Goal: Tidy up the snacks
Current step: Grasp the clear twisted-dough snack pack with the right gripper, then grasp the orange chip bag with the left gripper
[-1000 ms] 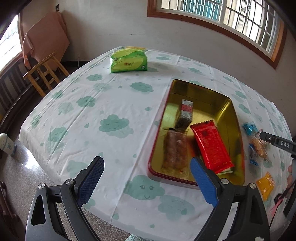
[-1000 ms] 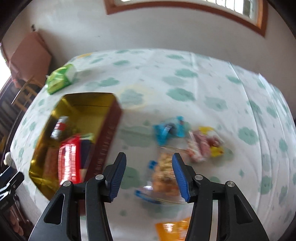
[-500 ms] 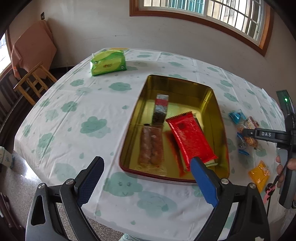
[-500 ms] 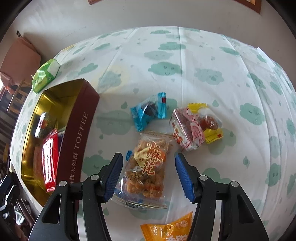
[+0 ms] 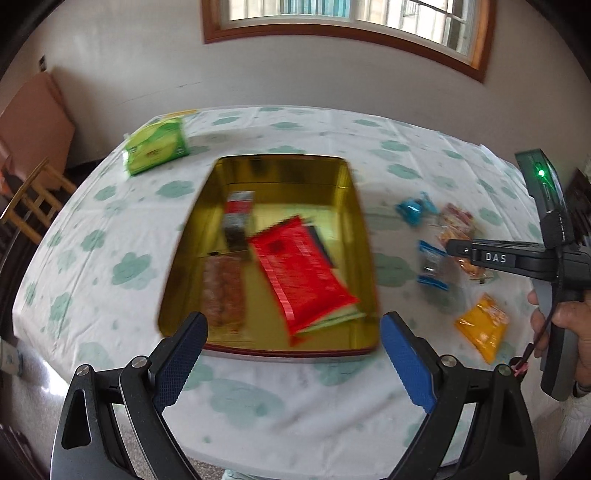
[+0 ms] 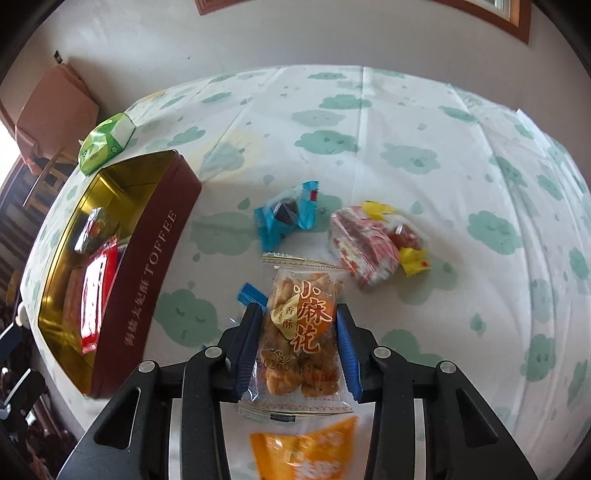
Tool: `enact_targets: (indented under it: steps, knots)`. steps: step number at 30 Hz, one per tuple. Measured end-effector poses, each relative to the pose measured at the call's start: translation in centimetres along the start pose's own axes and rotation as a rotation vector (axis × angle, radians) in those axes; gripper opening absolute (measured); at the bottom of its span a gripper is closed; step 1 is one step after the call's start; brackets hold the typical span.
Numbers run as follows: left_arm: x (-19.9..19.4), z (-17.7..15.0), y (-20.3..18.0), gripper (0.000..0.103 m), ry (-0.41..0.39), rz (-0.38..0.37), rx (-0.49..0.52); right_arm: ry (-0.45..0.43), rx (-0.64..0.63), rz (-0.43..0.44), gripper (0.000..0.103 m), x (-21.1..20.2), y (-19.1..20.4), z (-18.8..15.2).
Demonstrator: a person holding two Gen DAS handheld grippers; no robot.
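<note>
Blue-padded right tool [image 6: 300, 345] just closing onto twist-snack packet [image 6: 301, 334]; left tool [image 5: 293, 363] wide, empty.

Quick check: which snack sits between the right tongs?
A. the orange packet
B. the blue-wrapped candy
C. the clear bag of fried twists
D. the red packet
C: the right tongs have just been closing around the clear bag of fried twists, pads against its sides.

Soft daylight is admitted through the window [image 5: 354, 22]; edges are bowed by fisheye, and the left-wrist view is motion-blurred.
</note>
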State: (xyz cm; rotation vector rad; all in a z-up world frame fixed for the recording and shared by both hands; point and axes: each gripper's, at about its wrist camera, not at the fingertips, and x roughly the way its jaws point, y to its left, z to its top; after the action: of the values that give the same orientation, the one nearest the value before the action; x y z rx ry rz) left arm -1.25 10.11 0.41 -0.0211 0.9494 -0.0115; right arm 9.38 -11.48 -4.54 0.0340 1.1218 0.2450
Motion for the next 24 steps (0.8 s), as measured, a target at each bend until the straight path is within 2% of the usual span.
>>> enact_targets:
  steps: [8,16,18,24]
  knots:
    - [0.5,-0.5,-4.5,0.093,-0.003,-0.079,0.108,-0.044,-0.044,-0.074,0.041,-2.1,-2.9,-2.8]
    - [1.8,-1.0,-9.2,0.093,0.034,-0.195,0.181,-0.108,0.037,-0.16,0.041,-3.6,-8.0,-5.3]
    - [2.0,-1.1,-10.2,0.093,0.045,-0.21,0.189,-0.125,0.055,-0.196,0.041,-3.8,-9.2,-6.0]
    - [3.0,-1.5,-14.0,0.092,0.04,-0.232,0.282,-0.15,0.113,-0.221,0.041,-3.6,-12.1,-7.6]
